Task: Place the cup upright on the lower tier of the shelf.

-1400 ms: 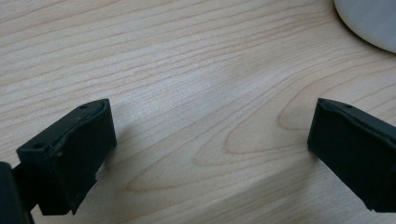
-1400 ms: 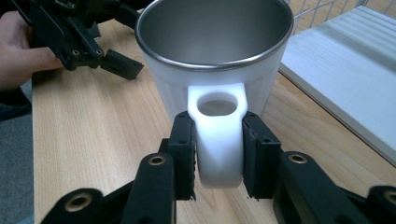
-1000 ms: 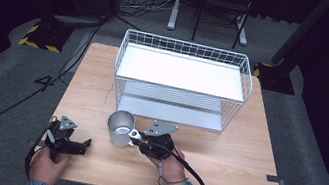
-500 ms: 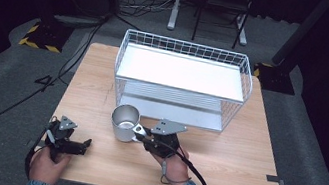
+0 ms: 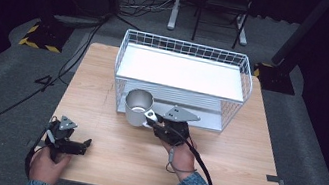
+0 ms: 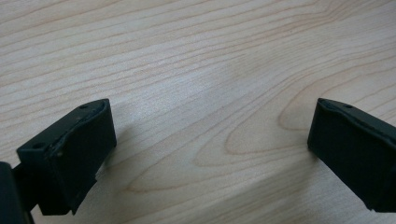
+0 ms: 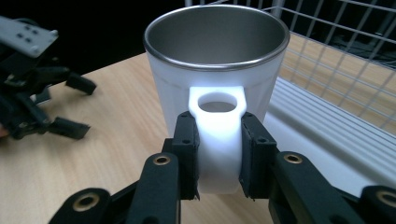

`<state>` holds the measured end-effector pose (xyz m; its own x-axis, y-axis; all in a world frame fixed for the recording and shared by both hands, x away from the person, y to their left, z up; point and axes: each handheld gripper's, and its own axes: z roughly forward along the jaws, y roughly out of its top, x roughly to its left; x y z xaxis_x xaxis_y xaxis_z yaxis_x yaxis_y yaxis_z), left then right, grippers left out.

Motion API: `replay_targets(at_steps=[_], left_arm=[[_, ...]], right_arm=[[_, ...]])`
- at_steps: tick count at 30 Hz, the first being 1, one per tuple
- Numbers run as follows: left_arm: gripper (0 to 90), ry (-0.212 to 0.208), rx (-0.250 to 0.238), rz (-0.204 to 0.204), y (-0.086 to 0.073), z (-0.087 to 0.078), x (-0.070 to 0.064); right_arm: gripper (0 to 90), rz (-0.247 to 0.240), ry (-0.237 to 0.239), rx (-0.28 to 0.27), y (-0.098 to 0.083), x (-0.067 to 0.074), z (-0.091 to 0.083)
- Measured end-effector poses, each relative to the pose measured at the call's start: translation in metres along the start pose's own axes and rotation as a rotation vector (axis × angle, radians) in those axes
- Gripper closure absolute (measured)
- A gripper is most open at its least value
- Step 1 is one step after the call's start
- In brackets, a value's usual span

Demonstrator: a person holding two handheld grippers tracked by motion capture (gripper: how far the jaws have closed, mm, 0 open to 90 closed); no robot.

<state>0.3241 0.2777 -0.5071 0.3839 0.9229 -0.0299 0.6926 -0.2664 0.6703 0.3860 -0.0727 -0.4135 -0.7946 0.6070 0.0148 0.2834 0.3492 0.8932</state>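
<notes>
A white mug (image 5: 137, 107) with a steel inside hangs above the table, close to the front of the wire rack (image 5: 182, 81). My right gripper (image 5: 154, 119) is shut on its white handle (image 7: 218, 140), one black pad on each side. In the right gripper view the mug (image 7: 215, 74) stands upright with its mouth up and nothing inside. My left gripper (image 5: 84, 144) rests low at the table's near left, held by a hand. Its jaws stand wide apart over bare wood (image 6: 205, 107), with nothing between them.
The white wire rack has a white top shelf (image 5: 181, 71) and a lower shelf (image 5: 189, 113) open at the front. The wooden table (image 5: 239, 176) has bare room at the near right. A cable (image 5: 199, 161) trails from my right gripper. Stands and cables are on the floor behind.
My right gripper has carried the mug up and toward the rack, to the right. The left gripper has stayed where it was.
</notes>
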Motion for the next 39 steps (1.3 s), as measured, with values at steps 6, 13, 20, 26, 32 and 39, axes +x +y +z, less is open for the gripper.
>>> replay_targets(at_steps=[6,13,20,26,32,39], left_arm=[[1.3,0.0,0.0,0.0,0.0,0.0,0.0],[1.3,0.0,0.0,0.0,0.0,0.0,0.0],[1.3,0.0,0.0,0.0,0.0,0.0,0.0],[1.3,0.0,0.0,0.0,0.0,0.0,0.0],[1.3,0.0,0.0,0.0,0.0,0.0,0.0],[1.3,0.0,0.0,0.0,0.0,0.0,0.0]], right_arm=[[71.4,0.027,-0.074,-0.009,0.003,-0.015,0.005],[71.4,0.071,-0.151,-0.017,0.002,-0.036,0.015],[71.4,0.116,-0.199,-0.019,0.0,-0.049,0.022],[71.4,0.132,-0.237,-0.014,-0.004,-0.058,0.029],[71.4,0.128,-0.264,-0.006,-0.007,-0.062,0.034],[71.3,0.133,-0.282,0.012,-0.014,-0.064,0.04]])
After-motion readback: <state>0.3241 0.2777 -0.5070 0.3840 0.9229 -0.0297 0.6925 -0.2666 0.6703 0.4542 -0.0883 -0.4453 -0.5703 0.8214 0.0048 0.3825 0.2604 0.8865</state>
